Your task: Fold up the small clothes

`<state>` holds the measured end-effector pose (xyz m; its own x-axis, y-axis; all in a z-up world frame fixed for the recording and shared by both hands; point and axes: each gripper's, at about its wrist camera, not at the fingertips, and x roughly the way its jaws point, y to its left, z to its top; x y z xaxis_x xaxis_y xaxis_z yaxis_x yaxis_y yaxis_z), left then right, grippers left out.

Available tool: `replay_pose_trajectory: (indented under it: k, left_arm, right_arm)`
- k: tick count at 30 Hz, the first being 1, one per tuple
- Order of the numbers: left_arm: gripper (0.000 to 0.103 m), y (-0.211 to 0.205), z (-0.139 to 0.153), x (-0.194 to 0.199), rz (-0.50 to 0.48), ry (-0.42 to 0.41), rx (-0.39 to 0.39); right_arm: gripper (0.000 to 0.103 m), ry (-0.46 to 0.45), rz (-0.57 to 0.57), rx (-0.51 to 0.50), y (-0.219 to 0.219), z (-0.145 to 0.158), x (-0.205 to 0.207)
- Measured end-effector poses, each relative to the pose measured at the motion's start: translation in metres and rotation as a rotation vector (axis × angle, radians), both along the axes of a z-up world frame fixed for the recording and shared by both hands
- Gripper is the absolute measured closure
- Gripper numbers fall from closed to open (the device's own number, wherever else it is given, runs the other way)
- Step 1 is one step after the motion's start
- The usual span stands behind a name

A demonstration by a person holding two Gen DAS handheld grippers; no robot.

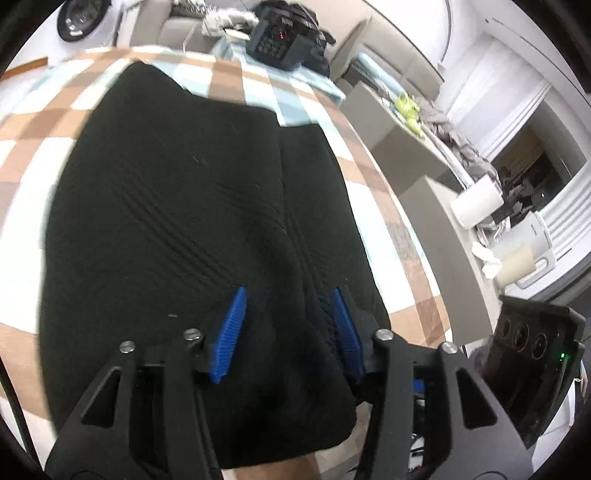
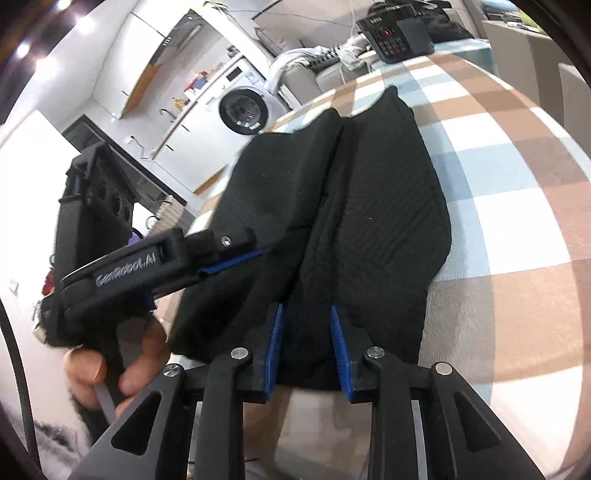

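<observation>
A black ribbed knit garment (image 1: 177,206) lies on the checked tablecloth (image 1: 33,147), both sides folded in to a ridge along its middle. My left gripper (image 1: 289,291) is open over the garment's near end, its blue pads (image 1: 236,317) apart with the ridge between them. In the right wrist view the same garment (image 2: 388,221) stretches away from me. My right gripper (image 2: 306,308) is open at the near hem, with black cloth in the gap between its pads (image 2: 275,339). The left gripper (image 2: 236,260), held by a hand (image 2: 92,369), reaches onto the cloth from the left.
A black keypad device (image 2: 399,33) with a red light sits at the table's far end. A grey counter (image 1: 424,192) to the right carries a paper roll (image 1: 476,203) and a white kettle (image 1: 532,243). A washing machine (image 2: 243,110) stands beyond the table's left edge.
</observation>
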<state>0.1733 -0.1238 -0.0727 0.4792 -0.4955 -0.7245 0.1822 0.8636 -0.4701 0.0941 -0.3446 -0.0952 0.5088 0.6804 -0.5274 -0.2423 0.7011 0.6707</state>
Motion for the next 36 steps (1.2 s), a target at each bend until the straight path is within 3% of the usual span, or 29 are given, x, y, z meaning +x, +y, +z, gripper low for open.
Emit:
replay_pose_trajectory:
  k: [3, 6, 12, 17, 18, 19, 20, 23, 26, 28, 31, 36]
  left_arm:
    - [0.054, 0.019, 0.007, -0.008, 0.037, -0.017, 0.009]
    - [0.054, 0.045, 0.008, -0.018, 0.095, -0.027, 0.035]
    - [0.054, 0.097, 0.001, -0.043, 0.204, -0.012, 0.026]
    - [0.054, 0.122, -0.004, -0.065, 0.247, -0.001, 0.024]
    - [0.054, 0.124, -0.005, -0.068, 0.256, 0.003, 0.022]
    - [0.054, 0.127, -0.006, -0.071, 0.262, 0.007, 0.018]
    - [0.054, 0.129, -0.007, -0.074, 0.268, 0.01, 0.015]
    - [0.054, 0.134, -0.007, -0.079, 0.274, 0.009, 0.011]
    - [0.054, 0.132, -0.003, -0.081, 0.265, -0.007, 0.015]
    - [0.054, 0.129, -0.001, -0.081, 0.259, -0.019, 0.021]
    - [0.054, 0.122, -0.003, -0.08, 0.242, -0.012, 0.027]
    - [0.054, 0.114, -0.009, -0.08, 0.226, 0.009, 0.047]
  right_arm:
    - [0.074, -0.021, 0.044, 0.029, 0.003, 0.006, -0.01]
    - [0.065, -0.032, 0.108, 0.036, 0.014, 0.007, -0.013]
    - [0.064, -0.082, 0.186, -0.206, 0.053, 0.003, -0.007]
    - [0.064, -0.141, 0.251, -0.328, 0.067, 0.002, -0.013]
    - [0.066, -0.16, 0.251, -0.35, 0.069, 0.001, -0.014]
    - [0.08, -0.168, 0.25, -0.365, 0.071, 0.0, -0.014]
    - [0.096, -0.156, 0.258, -0.362, 0.067, -0.004, -0.017]
    - [0.097, -0.138, 0.263, -0.22, 0.05, 0.011, -0.016]
    - [0.099, -0.003, 0.257, -0.015, 0.02, 0.019, -0.002]
    - [0.099, 0.085, 0.232, 0.003, 0.01, 0.006, 0.006]
    - [0.098, 0.195, 0.172, -0.054, 0.007, -0.023, 0.016]
    - [0.095, 0.086, 0.157, -0.053, 0.004, -0.007, 0.003]
